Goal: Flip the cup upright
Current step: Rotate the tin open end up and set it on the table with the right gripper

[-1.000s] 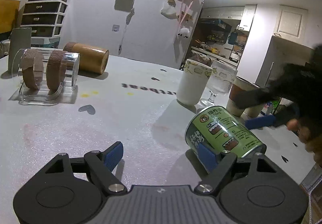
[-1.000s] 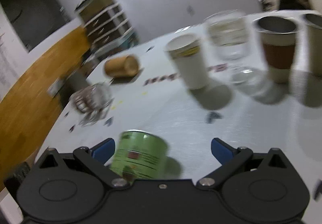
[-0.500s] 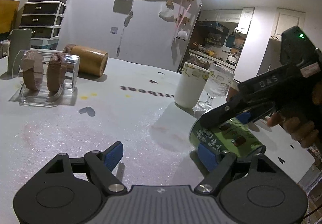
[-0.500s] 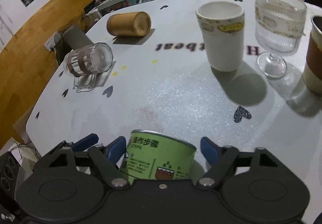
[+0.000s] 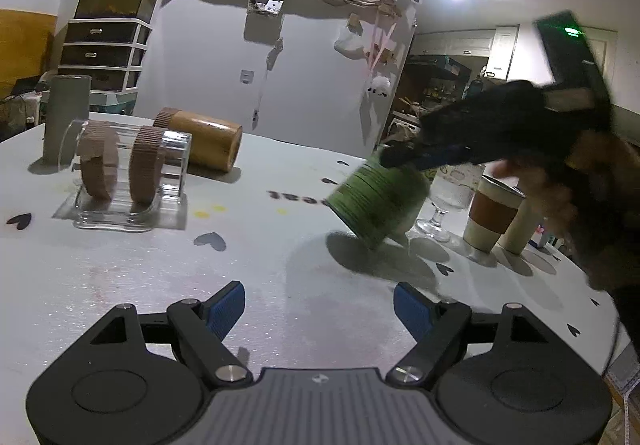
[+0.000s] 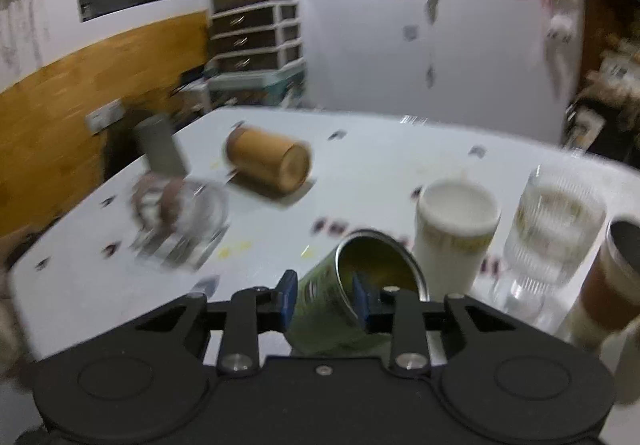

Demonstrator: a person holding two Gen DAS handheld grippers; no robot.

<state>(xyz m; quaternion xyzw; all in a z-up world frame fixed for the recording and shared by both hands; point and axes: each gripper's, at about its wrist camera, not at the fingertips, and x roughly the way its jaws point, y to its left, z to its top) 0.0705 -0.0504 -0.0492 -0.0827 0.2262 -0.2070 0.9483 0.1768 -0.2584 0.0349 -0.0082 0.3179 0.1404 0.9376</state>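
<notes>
The green cup (image 6: 352, 285) hangs tilted above the table (image 5: 120, 273), its wall pinched at the rim between the right gripper (image 6: 325, 303) fingers, one inside and one outside; it looks light, stiff and slick, so the rim hold seems right. The left gripper (image 5: 320, 305) rests wide open and empty at 6 o'clock, while the white table is crowded with a paper cup (image 6: 454, 235) and a glass (image 6: 554, 229) at 3 o'clock

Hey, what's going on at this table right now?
A person is working with two handheld grippers. The right gripper is clamped on the wall of the green printed metal cup, one finger inside its rim and one outside, and holds it tilted above the white table, not yet upright. The left gripper is open and holds nothing. A brown cylindrical cup and a clear glass cup lie on their sides nearby.
</notes>
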